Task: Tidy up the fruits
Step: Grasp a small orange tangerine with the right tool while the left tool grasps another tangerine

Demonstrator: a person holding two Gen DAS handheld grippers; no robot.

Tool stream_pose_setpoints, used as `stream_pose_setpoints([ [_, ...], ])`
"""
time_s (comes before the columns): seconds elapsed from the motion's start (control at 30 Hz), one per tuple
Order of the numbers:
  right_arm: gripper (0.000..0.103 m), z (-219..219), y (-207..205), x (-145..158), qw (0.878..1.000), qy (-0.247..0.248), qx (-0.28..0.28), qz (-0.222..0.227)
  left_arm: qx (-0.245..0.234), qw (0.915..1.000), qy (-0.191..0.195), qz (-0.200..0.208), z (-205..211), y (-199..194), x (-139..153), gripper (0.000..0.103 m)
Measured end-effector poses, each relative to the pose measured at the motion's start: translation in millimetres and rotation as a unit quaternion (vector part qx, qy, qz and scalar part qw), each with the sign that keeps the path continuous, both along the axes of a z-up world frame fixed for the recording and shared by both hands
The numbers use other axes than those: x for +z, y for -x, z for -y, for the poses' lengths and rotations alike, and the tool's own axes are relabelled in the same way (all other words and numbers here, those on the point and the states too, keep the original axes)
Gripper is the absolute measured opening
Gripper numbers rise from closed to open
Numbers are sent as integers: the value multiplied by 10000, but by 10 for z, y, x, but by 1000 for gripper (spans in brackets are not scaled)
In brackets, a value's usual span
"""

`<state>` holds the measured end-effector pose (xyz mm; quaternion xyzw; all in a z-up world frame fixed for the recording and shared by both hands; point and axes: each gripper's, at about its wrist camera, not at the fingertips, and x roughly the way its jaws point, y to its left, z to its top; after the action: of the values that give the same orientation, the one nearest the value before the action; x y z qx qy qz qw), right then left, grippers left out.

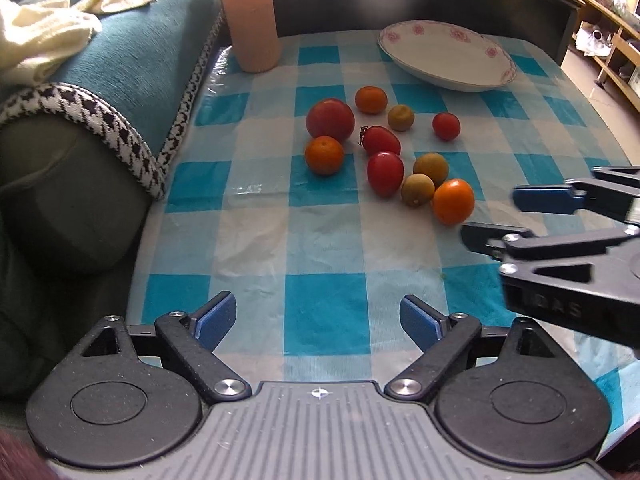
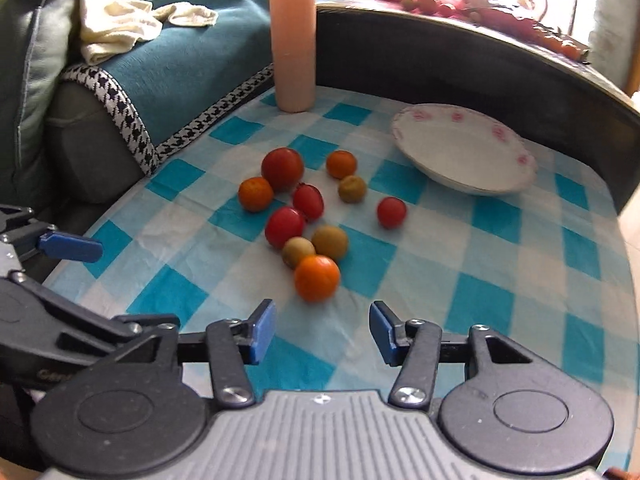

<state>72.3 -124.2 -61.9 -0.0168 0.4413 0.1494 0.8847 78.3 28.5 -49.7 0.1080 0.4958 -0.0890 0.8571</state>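
Picking has not begun — ten small round fruits (image 2: 304, 216) lie loose on the blue-checked tablecloth (image 2: 500, 300), the white floral-rimmed plate (image 2: 464, 152) bare; right gripper (image 2: 322, 330), jaws part-open and empty, nears the closest orange fruit (image 2: 317, 278); left gripper (image 1: 318, 320) gapes wide, empty; next — straddle, close.

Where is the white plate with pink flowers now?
In both views the plate sits empty on the checked cloth at the far right, beyond the fruit cluster and right of the tall pink cylinder.
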Motion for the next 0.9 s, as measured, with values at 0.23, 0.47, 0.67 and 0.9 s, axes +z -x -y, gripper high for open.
stream_pose_setpoints([
  [0.23,32,-41,-279,-171,9995,-134,109,-283,-149,9999,26,-54,-4,-209,-45,71],
  [0.47,31,19,-259,-140,9991,-182,58,-383,-209,9997,100,-69,42,-465,-124,45],
  [0.67,31,153,-248,-60,9976,-523,-112,-443,-401,9989,188,117,107,-745,-175,41],
  [0.9,31,227,-267,-73,9951,-730,-197,-636,-514,9950,846,119,61,-1026,-241,43],
])
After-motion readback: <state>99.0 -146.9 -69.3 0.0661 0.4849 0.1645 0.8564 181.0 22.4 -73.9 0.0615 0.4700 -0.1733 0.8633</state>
